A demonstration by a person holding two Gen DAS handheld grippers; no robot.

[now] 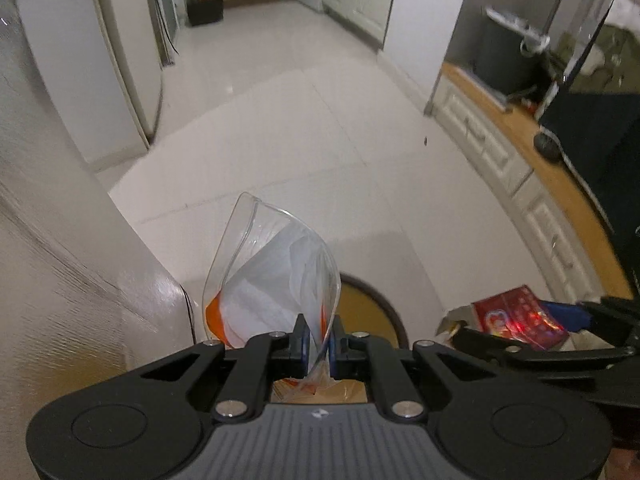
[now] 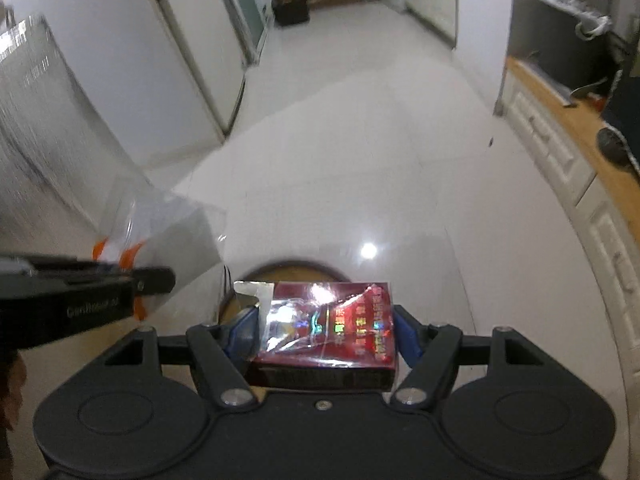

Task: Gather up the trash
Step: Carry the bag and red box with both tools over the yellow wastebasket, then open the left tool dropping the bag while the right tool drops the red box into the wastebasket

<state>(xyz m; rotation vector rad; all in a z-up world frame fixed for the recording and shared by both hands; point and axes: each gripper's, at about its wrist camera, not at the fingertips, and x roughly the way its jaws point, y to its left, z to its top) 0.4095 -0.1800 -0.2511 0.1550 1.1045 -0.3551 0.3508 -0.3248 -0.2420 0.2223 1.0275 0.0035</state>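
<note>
White floor tiles [image 1: 280, 120] fill the left wrist view, a wooden counter [image 1: 520, 128] curving at three o'clock. At six o'clock, the left tongs [image 1: 319, 336] clamp a clear plastic wrapper [image 1: 272, 272] above a round bin [image 1: 372, 308]. Right wrist view: the right tongs [image 2: 326, 332] grip a red cigarette pack [image 2: 332, 328] at six o'clock, the wrapper [image 2: 176, 232] at nine.

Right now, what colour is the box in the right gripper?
Dark red box, clearest in the right wrist view.
</note>
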